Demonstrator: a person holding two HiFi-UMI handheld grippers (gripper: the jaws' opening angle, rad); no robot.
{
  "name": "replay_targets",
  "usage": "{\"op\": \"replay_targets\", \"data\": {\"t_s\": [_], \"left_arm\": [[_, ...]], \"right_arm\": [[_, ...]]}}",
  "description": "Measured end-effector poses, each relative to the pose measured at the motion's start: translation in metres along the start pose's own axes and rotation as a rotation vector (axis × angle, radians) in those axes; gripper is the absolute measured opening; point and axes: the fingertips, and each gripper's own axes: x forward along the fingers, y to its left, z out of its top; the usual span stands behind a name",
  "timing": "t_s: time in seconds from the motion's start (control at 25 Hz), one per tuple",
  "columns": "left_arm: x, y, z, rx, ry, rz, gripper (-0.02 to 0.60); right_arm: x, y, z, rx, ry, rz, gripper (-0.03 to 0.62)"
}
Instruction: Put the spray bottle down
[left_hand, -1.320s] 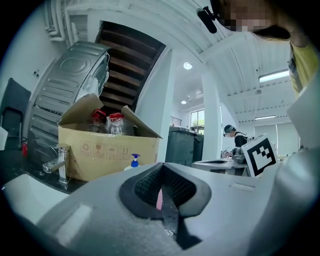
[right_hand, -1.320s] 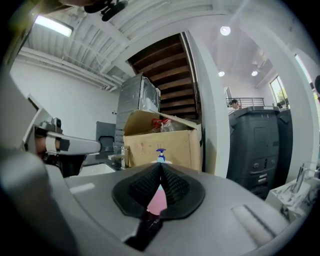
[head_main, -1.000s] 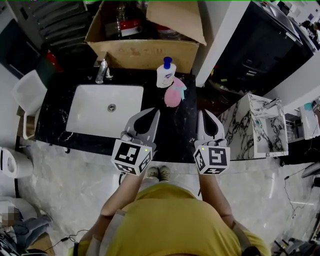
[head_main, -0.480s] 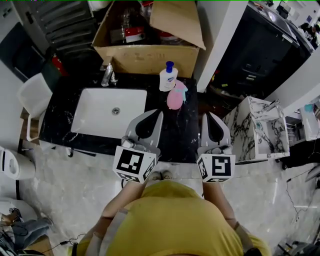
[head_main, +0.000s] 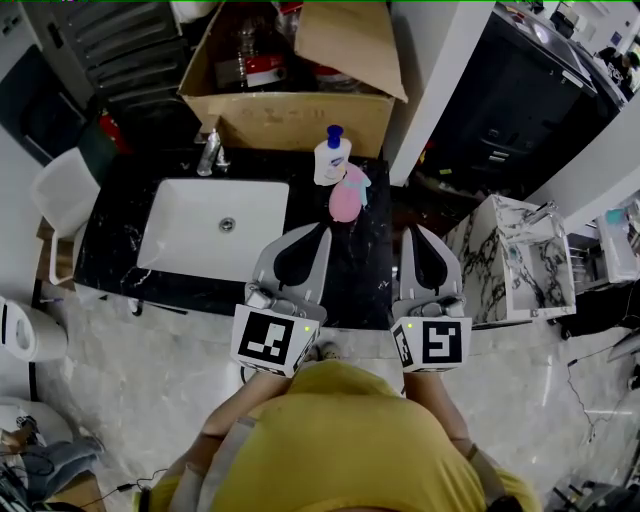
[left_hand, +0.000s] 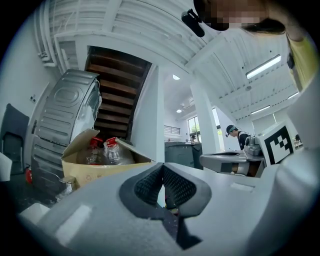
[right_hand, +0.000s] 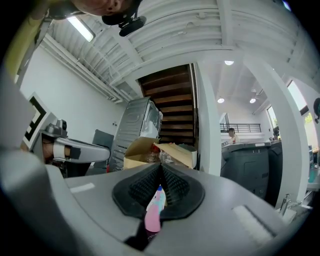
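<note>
The pink spray bottle (head_main: 346, 195) stands on the black counter (head_main: 370, 270), right of the sink and just in front of a white pump bottle with a blue cap (head_main: 331, 157). Neither gripper touches it. My left gripper (head_main: 322, 228) hangs over the counter's front part, a short way before the bottle, jaws shut and empty (left_hand: 162, 165). My right gripper (head_main: 411, 232) is to the right of it, also shut and empty (right_hand: 161, 165). In the right gripper view the pink spray bottle (right_hand: 154, 212) shows far off through the gap below the closed tips.
A white sink (head_main: 212, 230) with a faucet (head_main: 210, 150) fills the counter's left part. An open cardboard box (head_main: 290, 80) holding bottles stands behind. A white pillar (head_main: 440, 60) and a marble stand (head_main: 520, 255) are to the right, a white chair (head_main: 62, 190) to the left.
Both grippers have risen toward the head camera and look larger, still shut. The spray bottle and pump bottle stay where they were on the counter.
</note>
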Motion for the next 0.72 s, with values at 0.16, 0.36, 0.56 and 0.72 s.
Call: {"op": "replay_targets", "data": {"t_s": [0.16,0.36,0.56,0.72], "left_arm": [[0.002,-0.002,-0.002,0.006,0.004,-0.006,0.003],[0.005,0.001,-0.009,-0.007,0.024,-0.001,0.003],[0.009,0.003,-0.010,-0.008,0.021,-0.006,0.003],[0.010,0.004,-0.016,-0.021,0.030,-0.007,0.003]], "right_arm": [[0.004,0.005,-0.005,0.000,0.010,0.030,0.000],[0.008,0.007,-0.008,0.006,0.013,0.040,0.000],[0.011,0.008,-0.011,0.012,0.017,0.050,0.000],[0.014,0.009,-0.013,0.016,0.026,0.053,0.000]]}}
